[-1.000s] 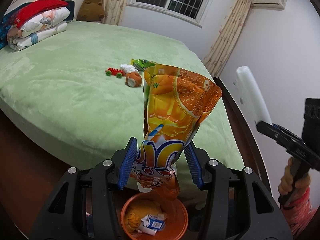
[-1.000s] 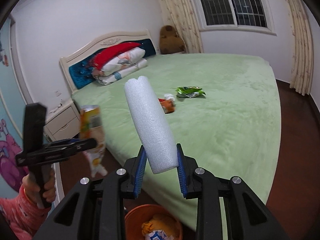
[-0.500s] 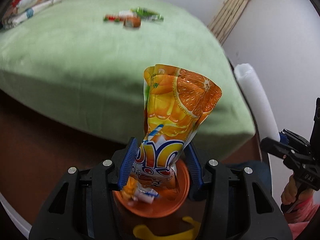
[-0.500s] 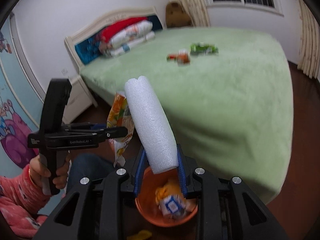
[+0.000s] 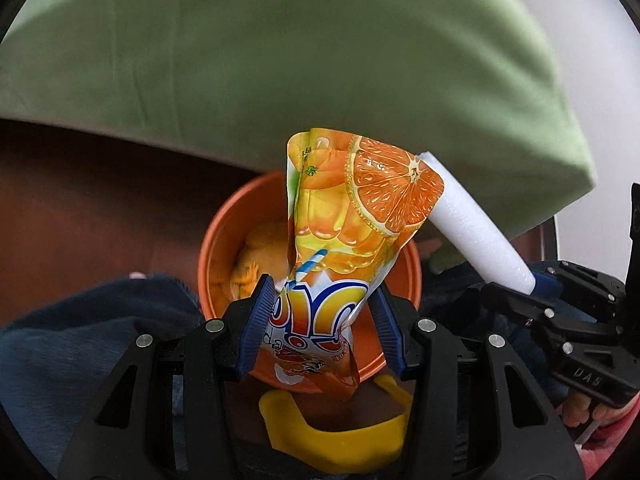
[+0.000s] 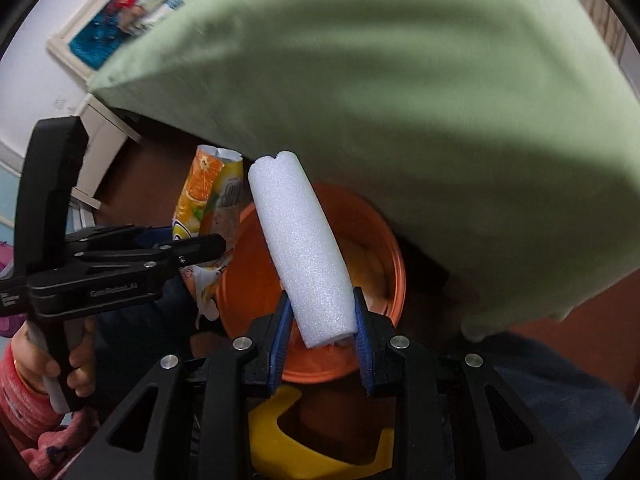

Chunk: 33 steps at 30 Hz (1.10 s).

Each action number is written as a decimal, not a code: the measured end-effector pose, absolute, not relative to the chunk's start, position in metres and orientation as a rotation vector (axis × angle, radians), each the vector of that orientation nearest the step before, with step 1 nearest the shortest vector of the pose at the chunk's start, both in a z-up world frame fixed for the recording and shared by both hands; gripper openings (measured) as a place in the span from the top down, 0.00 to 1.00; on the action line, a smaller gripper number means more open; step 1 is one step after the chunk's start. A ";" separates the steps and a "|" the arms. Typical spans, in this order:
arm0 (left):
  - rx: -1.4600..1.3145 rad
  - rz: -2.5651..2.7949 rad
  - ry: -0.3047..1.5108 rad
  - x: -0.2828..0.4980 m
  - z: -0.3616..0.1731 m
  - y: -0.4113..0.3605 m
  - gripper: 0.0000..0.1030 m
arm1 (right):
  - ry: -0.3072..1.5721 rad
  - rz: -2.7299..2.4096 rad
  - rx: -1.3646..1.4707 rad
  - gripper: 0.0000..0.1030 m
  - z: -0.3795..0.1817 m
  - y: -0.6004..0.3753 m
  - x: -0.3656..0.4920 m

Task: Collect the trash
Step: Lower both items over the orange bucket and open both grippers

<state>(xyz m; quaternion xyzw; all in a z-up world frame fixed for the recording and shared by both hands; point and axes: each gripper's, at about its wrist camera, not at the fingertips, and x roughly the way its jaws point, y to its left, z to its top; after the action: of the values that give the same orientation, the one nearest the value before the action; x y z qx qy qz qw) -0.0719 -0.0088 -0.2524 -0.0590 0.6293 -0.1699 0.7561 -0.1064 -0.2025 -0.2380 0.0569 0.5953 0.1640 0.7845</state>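
Orange bin [image 5: 208, 256] on dark floor, just off the green bed [image 5: 280, 60] edge; taken as landmark. Inside bin: yellowish crumpled trash against its far-left wall, details unclear.

Left tongs [image 5: 322, 322] clamped on orange juice pouch [image 5: 352, 220], blue pads pressing its lower printed part from both sides. Pouch stands upright directly over the bin mouth, its bottom end hanging near the bin's near rim.

Right tongs [image 6: 320, 338] clamped on white foam tube [image 6: 304, 248], gripped at its lower end. Tube leans up and to the left, over the bin's opening. In left wrist view the tube [image 5: 476, 232] enters from the right of the bin, its tip behind the pouch's top corner.

Yellow curved object [image 6: 280, 440] lies on the floor at the bin's near side, partly hidden by the tongs. Dark blue fabric either side of the bin.
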 end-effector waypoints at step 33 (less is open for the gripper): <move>-0.117 -0.234 1.353 -0.059 -0.249 0.003 0.24 | 1.288 0.281 0.181 0.24 -0.244 -0.212 -0.097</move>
<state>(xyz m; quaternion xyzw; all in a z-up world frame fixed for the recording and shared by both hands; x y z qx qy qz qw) -0.0585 0.0031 -0.2489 -0.0540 0.6242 -0.1079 0.7719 -0.0972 -0.2120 -0.2444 0.0839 0.5974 0.1302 0.7868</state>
